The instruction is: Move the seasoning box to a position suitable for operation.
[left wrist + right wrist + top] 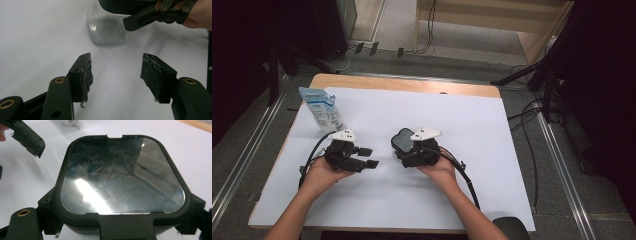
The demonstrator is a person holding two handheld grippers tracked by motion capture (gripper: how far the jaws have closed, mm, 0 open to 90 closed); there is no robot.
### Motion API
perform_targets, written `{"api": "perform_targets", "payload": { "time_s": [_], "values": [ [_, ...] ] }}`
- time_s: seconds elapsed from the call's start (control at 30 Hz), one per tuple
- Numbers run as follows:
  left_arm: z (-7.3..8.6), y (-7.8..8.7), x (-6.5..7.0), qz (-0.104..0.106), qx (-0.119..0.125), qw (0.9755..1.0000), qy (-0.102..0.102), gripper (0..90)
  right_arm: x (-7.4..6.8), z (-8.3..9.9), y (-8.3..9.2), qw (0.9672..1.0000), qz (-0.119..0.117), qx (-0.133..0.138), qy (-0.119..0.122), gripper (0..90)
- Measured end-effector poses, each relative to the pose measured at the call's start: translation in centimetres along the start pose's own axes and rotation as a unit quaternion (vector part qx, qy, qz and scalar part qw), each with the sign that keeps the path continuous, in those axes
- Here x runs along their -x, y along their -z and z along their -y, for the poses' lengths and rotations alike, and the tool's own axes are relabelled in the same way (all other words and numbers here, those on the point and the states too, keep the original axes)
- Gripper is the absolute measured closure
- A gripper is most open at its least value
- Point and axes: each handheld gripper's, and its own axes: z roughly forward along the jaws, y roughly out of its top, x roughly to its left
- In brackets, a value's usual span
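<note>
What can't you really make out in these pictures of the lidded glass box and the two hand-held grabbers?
- Glass box, left gripper view: its top is cut off by the picture's edge.
- Glass box's inside, right gripper view: glare on the lid hides any contents.
- Right gripper, high view: its own body covers the jaws at the box.
- Pouch, high view: print too small to read.
</note>
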Motion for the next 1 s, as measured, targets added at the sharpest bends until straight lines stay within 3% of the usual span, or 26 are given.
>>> {"api": "perform_targets", "payload": {
  "time_s": [0.1, 0.17, 0.27, 0.53, 0.6, 0.67, 0.73, 0.77, 0.83, 0.87, 0.93, 0.97, 1.0],
  "values": [
    [0.0, -0.1, 0.0, 0.000, -0.001, 1.0000, -0.001, 42.4, 0.1, 0.1, -0.2, 0.9999, -0.008, -0.006, -0.007, 13.6],
    [0.0, -0.1, -0.1, 0.000, -0.002, 1.0000, -0.001, 42.5, 0.4, 0.2, -0.2, 0.9995, -0.021, -0.008, -0.025, 9.4],
    [-0.1, -0.1, -0.1, -0.001, 0.000, 1.0000, 0.000, 42.5, 0.5, 0.1, 0.0, 0.9994, -0.021, -0.009, -0.026, 6.1],
    [-0.4, -0.5, -0.5, 0.000, 0.002, 1.0000, -0.001, 44.7, 0.7, -0.5, 2.8, 0.9993, -0.024, 0.000, -0.028, 2.7],
    [-0.6, -0.6, -0.6, -0.003, 0.001, 1.0000, -0.001, 49.1, 0.6, -0.4, 3.8, 0.9996, -0.017, 0.002, -0.023, 2.8],
    [-0.9, -0.7, -0.7, 0.000, 0.007, 1.0000, -0.004, 61.7, 0.5, -0.3, 4.6, 0.9995, -0.016, 0.006, -0.025, 4.1],
    [-1.2, -0.8, -0.8, 0.004, 0.014, 0.9998, -0.009, 72.9, 0.5, 0.0, 5.4, 0.9995, -0.016, 0.011, -0.024, 8.7],
    [-1.4, -0.8, -0.9, 0.004, 0.018, 0.9997, -0.014, 72.9, 0.4, 0.2, 5.8, 0.9994, -0.014, 0.015, -0.027, 12.6],
    [-1.8, -1.0, -1.2, 0.009, 0.035, 0.9993, -0.010, 83.0, 0.3, 0.5, 6.6, 0.9991, -0.017, 0.025, -0.032, 18.5],
    [-2.0, -1.0, -1.3, 0.011, 0.031, 0.9994, -0.011, 87.3, 0.3, 0.7, 7.0, 0.9989, -0.018, 0.026, -0.035, 23.1],
    [-2.6, -1.0, -1.5, 0.014, 0.026, 0.9994, -0.017, 90.0, 0.1, 1.2, 8.1, 0.9988, -0.007, 0.036, -0.032, 33.9],
    [-2.9, -1.0, -1.6, 0.021, 0.039, 0.9989, -0.012, 90.0, 0.1, 1.2, 8.1, 0.9988, -0.007, 0.036, -0.032, 33.9],
    [-3.8, -1.2, -1.8, 0.031, 0.044, 0.9984, -0.015, 90.0, 0.0, 1.5, 8.4, 0.9988, -0.005, 0.039, -0.028, 43.1]
  ]
}}
